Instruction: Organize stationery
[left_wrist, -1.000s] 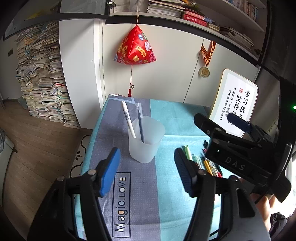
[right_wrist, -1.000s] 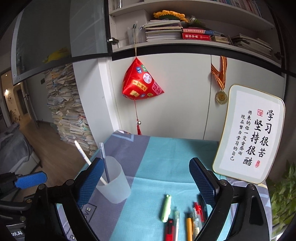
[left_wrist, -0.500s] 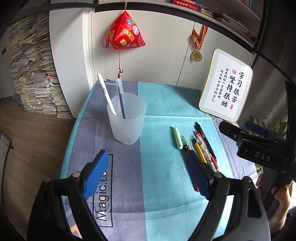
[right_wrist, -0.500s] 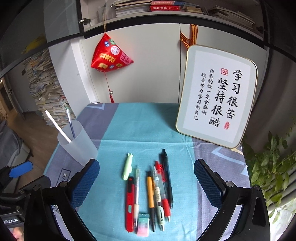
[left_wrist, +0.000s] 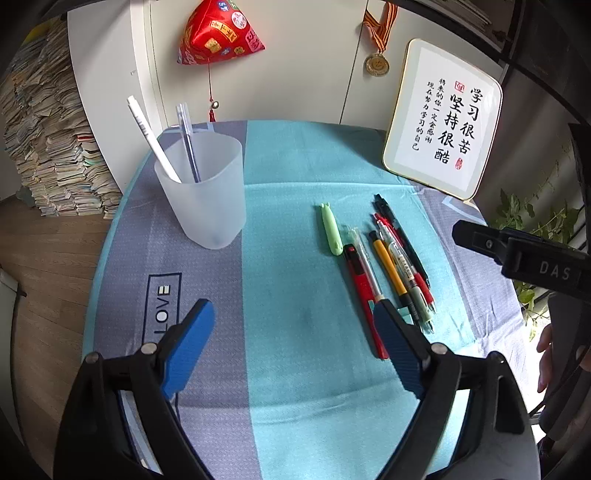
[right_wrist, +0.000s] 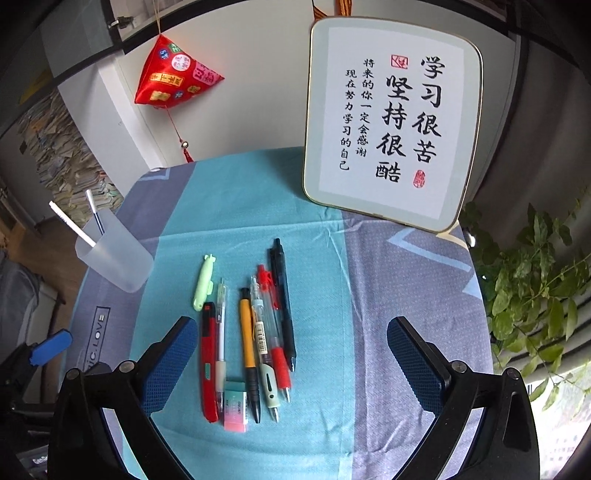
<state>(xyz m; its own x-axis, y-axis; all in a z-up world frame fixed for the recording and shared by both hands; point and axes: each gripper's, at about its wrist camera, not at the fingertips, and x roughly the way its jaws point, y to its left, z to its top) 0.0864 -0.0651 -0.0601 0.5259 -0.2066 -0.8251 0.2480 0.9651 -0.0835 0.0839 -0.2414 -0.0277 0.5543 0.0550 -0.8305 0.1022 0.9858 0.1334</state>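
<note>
Two pens (left_wrist: 162, 144) already stand in the cup (left_wrist: 203, 192); both hand-held grippers, left (left_wrist: 291, 345) and right (right_wrist: 291, 363), have swung from it toward the loose pens (right_wrist: 258, 332) on the tabletop (right_wrist: 388, 295), jaws spread, empty, ready to pick.

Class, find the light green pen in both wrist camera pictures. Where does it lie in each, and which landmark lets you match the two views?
Left wrist view: the light green pen lies right of centre, at the left end of the pen row, right of the frosted cup.
Right wrist view: the pen lies left of centre, again leftmost in the row, right of the cup.
Shared landmark: the framed calligraphy sign standing behind the pens.
</note>
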